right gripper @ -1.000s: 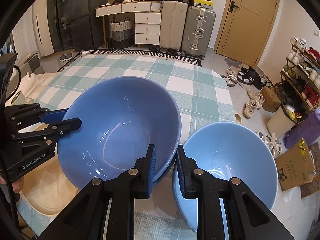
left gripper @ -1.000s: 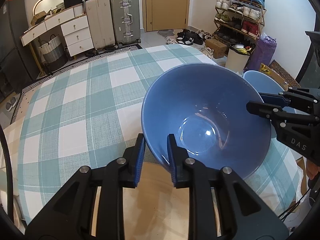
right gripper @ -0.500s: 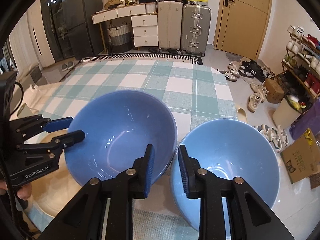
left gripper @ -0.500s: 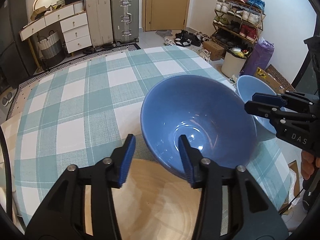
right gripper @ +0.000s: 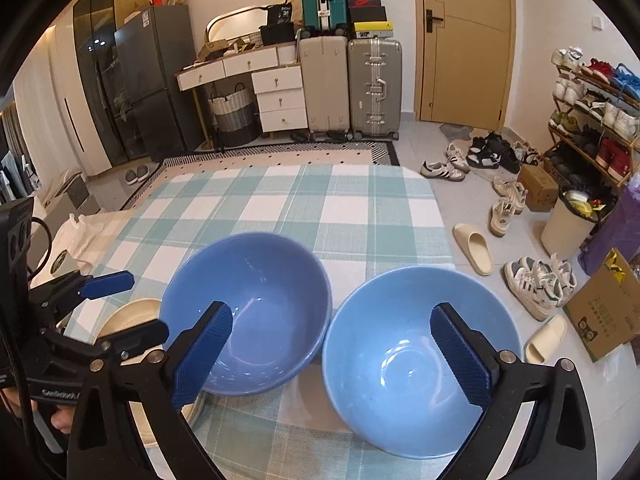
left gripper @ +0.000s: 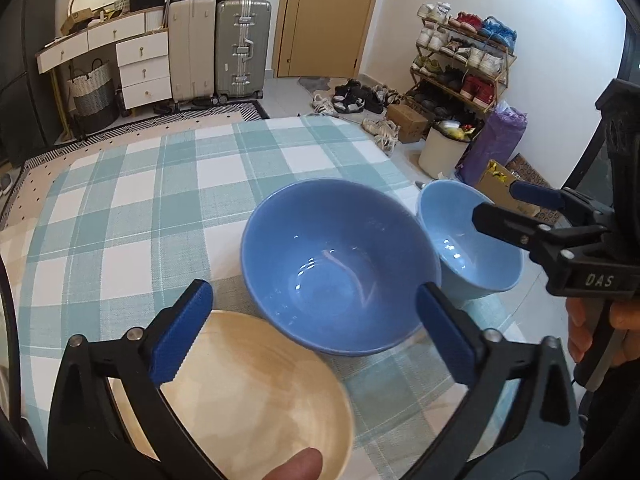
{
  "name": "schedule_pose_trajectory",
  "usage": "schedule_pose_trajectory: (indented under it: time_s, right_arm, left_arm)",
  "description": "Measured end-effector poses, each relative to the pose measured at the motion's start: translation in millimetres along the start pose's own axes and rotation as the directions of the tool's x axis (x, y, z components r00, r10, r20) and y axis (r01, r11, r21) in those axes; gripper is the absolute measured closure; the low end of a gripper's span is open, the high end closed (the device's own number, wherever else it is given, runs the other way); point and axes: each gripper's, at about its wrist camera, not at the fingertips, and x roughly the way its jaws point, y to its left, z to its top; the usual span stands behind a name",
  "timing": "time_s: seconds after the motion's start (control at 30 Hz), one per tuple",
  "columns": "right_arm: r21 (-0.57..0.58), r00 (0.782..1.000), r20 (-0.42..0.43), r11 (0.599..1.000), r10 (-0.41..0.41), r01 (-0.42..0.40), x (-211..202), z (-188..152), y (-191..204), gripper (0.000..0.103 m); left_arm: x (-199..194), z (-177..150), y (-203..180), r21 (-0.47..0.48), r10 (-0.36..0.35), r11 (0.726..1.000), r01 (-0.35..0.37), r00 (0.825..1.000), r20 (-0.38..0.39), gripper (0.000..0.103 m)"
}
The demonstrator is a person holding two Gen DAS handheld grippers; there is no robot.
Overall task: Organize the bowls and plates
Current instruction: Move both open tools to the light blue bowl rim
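Standing on the checked cloth [right gripper: 344,216]: dark bowl [right gripper: 256,304], upright, its near rim overlapping the edge of the cream plate [left gripper: 248,396]. Light bowl [right gripper: 404,360] stood just to its right in the right wrist view, rims almost touching (whether they met could not be told), near the table's right edge.

Left gripper [left gripper: 316,332]: jaws spread wide, having just been opening; the dark bowl showed between the blue pads [left gripper: 182,332] but neither pad pressed on it. A fingertip [left gripper: 296,468] showed at the bottom of the left wrist view, over the plate.

Right gripper [right gripper: 332,356]: jaws likewise wide apart, just been opening, nothing gripped; the light bowl lay beneath the right pad and the dark bowl's rim beneath the left one, both untouched.

Each gripper appeared in the other's view, held beside the bowls by a hand [left gripper: 600,332].

Background items: suitcases [right gripper: 352,84], drawers [right gripper: 280,96], door [right gripper: 464,40], shoe rack [left gripper: 460,64], bin [left gripper: 442,152], loose shoes on the floor.
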Motion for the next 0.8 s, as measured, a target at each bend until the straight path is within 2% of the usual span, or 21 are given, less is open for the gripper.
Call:
schedule_pose_trajectory:
  time_s: [0.27,0.63,0.8]
  right_arm:
    - [0.025,0.999,0.033,0.999,-0.022,0.021,-33.0,-2.7,-20.7,0.001]
    - [0.045,0.997,0.045,0.997,-0.057,0.055,-66.7,-14.6,-55.3,0.001]
    - [0.058,0.997,0.048,0.996,-0.065,0.062,-75.7,-19.0,-70.8,0.001]
  left_arm:
    - [-11.8,-6.2,-40.1,0.039,-0.03,0.999,0.03,1.0,0.004,0.002]
    - [-6.5,-11.5,-85.3,0.043,-0.079,0.996,0.08,0.997,-0.023,0.003]
    - [5.8,-10.1,-97.4,0.019,-0.143,0.989,0.144,0.987,-0.068,0.012]
